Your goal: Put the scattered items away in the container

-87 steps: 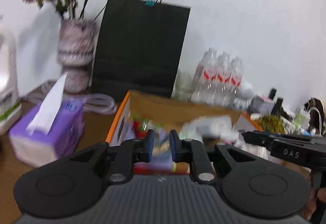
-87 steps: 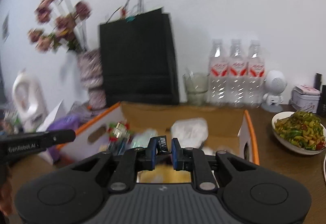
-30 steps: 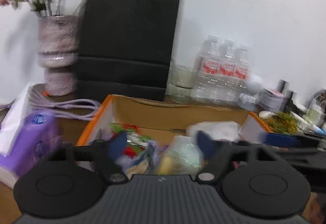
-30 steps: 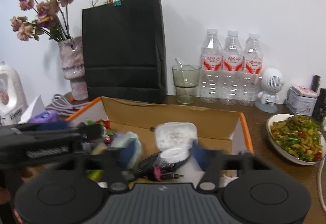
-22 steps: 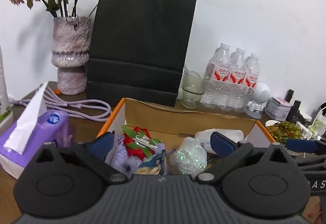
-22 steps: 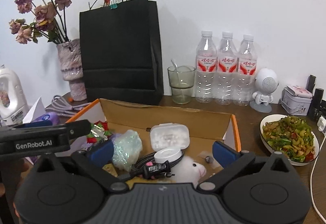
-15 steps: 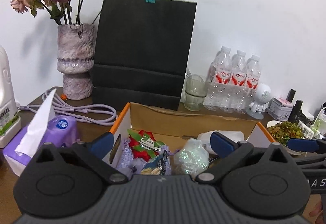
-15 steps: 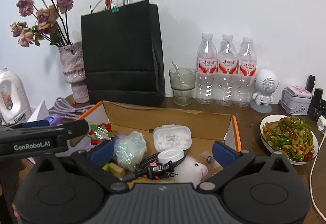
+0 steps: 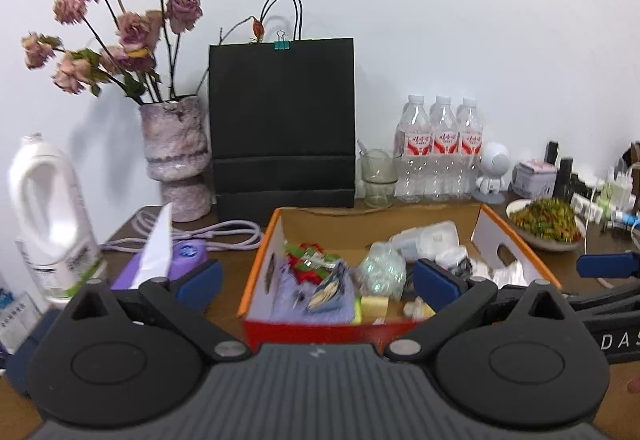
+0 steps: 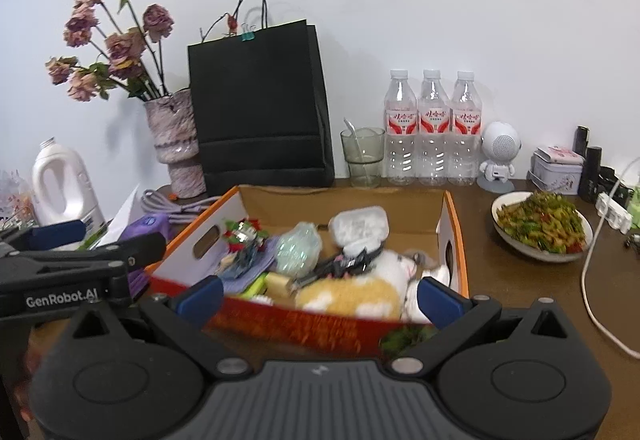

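An open cardboard box [image 9: 262, 260] with orange rims and a red front stands on the brown table; it also shows in the right wrist view [image 10: 454, 224]. It holds several items: a purple cloth [image 9: 292, 298], a red and green bow [image 9: 308, 264], an iridescent bag [image 10: 298, 248], a white wipes case [image 10: 360, 224], a white and yellow plush toy [image 10: 360, 290]. My left gripper [image 9: 316, 282] is open and empty, in front of the box. My right gripper [image 10: 320, 300] is open and empty, also in front of the box.
A purple tissue pack [image 9: 168, 260], a white jug [image 9: 48, 215], a vase of dried roses [image 9: 176, 155] and a lilac cable [image 9: 216, 232] are left. A black paper bag [image 9: 282, 123], a glass, three water bottles [image 10: 432, 127] stand behind. A plate of food [image 10: 542, 226] is right.
Both grippers went from shut to wide open over the box, the right one letting go of a small dark packet. Both then drew back and up from the box.
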Demonstrator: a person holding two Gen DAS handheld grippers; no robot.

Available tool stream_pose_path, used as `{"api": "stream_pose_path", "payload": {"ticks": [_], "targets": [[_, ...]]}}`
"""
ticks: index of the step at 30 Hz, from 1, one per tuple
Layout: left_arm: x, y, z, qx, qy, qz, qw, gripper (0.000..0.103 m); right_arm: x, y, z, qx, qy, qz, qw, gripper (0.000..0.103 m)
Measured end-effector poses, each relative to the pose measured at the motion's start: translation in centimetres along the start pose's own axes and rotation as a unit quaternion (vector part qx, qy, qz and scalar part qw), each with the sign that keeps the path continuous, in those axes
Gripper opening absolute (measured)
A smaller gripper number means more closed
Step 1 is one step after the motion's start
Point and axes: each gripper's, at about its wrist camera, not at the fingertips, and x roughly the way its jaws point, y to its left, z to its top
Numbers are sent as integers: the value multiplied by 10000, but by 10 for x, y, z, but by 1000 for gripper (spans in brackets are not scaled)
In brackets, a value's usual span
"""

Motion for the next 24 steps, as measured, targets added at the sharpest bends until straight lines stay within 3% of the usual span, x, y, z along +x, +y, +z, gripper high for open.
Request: {"api": "stream_pose_path", "payload": {"ticks": [10,24], "targets": [[-42,6,-31,-159,260,-19,9995,103,-41,18,-31,1,87,-91,9999,103],[-56,11,-45,-311,368,-17,9988,103,-55,29,-43,-65,191,-59,9998,103]]}}
